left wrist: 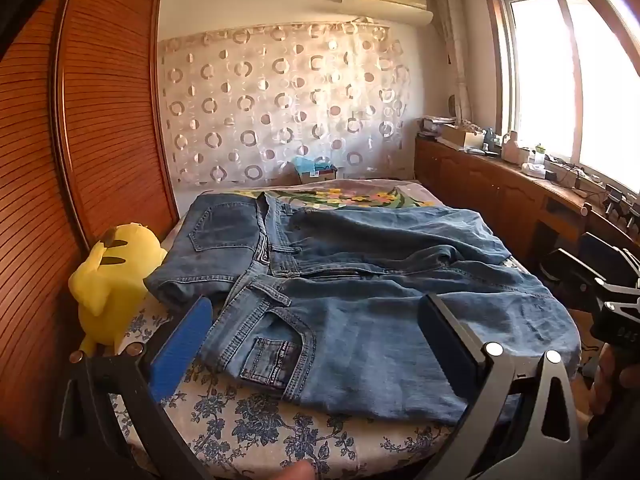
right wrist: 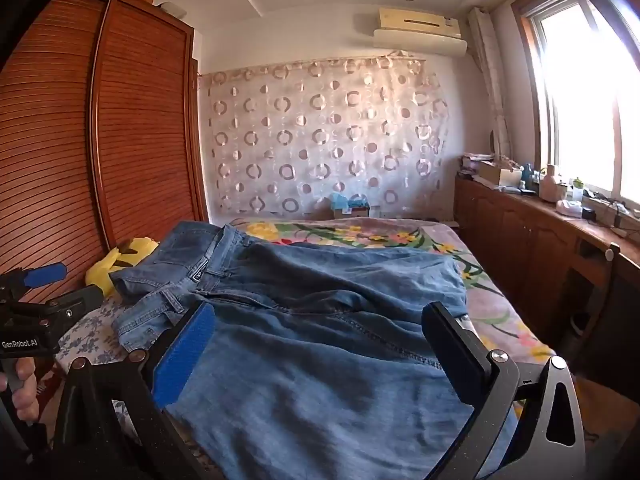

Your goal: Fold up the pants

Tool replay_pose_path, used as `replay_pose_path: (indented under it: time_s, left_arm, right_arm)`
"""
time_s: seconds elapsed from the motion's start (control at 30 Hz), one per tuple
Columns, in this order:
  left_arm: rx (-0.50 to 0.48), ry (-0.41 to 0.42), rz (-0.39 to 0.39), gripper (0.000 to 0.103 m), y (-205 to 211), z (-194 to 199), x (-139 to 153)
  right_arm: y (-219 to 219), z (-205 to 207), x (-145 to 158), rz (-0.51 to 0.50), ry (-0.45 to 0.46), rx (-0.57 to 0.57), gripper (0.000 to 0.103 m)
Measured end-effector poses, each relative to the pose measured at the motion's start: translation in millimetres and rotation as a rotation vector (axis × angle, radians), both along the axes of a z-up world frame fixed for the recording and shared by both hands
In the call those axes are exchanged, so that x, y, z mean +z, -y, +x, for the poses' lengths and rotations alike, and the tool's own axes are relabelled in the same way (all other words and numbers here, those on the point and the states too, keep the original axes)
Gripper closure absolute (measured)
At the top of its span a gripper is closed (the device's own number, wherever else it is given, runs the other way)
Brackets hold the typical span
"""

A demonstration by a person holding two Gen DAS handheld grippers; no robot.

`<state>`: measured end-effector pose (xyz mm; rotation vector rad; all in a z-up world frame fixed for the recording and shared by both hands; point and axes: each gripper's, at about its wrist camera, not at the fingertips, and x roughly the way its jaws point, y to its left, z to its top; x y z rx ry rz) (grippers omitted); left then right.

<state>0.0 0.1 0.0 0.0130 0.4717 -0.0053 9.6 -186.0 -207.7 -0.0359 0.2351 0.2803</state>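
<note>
Blue jeans [left wrist: 360,280] lie spread on the bed, waistband towards the left, legs running right; one part is folded back at the far left. They also fill the right wrist view [right wrist: 320,320]. My left gripper [left wrist: 316,320] is open above the waistband and front pocket, holding nothing. My right gripper [right wrist: 320,332] is open above the leg fabric, holding nothing. The right gripper shows at the right edge of the left wrist view [left wrist: 612,292]. The left gripper shows at the left edge of the right wrist view [right wrist: 40,296].
A yellow plush toy [left wrist: 112,280] sits at the bed's left edge by a wooden louvred wardrobe [left wrist: 80,120]. The floral bed cover [left wrist: 260,428] shows around the jeans. A cluttered wooden cabinet [left wrist: 500,184] runs under the window on the right. A box [left wrist: 316,172] stands beyond the bed.
</note>
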Motion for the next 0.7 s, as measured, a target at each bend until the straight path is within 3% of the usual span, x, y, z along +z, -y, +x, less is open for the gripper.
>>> replay_pose_path:
  time_s: [0.7]
  left_arm:
    - [0.001, 0.014, 0.016, 0.001, -1.2, -3.8, 4.0]
  right_arm:
    - [1.8, -2.2, 1.6, 0.006, -0.007, -0.006, 0.0]
